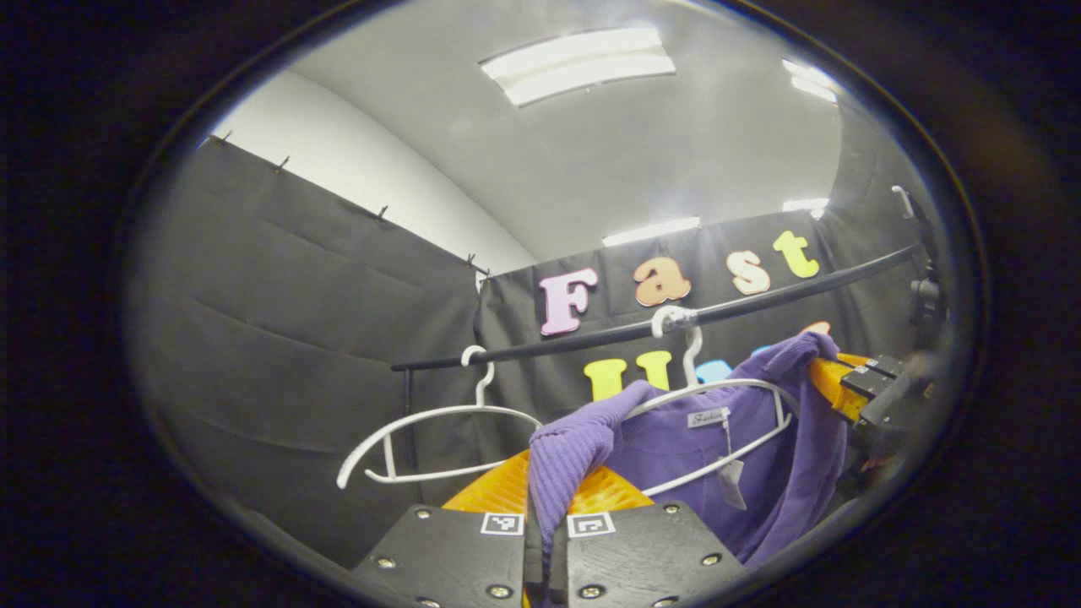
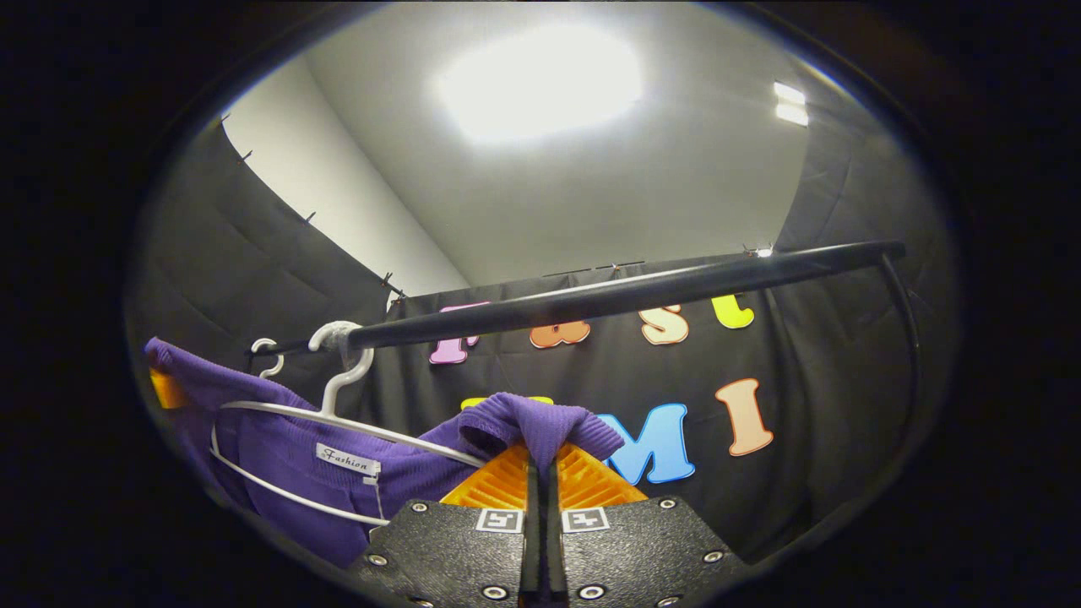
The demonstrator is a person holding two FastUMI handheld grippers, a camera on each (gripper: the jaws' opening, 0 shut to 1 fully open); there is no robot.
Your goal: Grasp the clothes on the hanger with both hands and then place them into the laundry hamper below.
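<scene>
A purple knit sweater [image 1: 692, 460] hangs on a white hanger [image 1: 718, 388] hooked over the black rail [image 1: 760, 302]. My left gripper [image 1: 545, 498] is shut on the sweater's near shoulder, the ribbed knit bunched between its orange fingers. The right gripper [image 1: 836, 384] shows farther off at the right, pinching the other shoulder. In the right gripper view, my right gripper [image 2: 540, 469] is shut on a fold of the purple sweater [image 2: 296, 473], which still drapes over the white hanger [image 2: 338, 414] under the rail [image 2: 625, 295].
A second, bare white hanger [image 1: 431, 439] hangs on the rail to the left of the sweater. The rail's upright post [image 2: 908, 338] curves down at the right. Black cloth walls close in behind and to the sides.
</scene>
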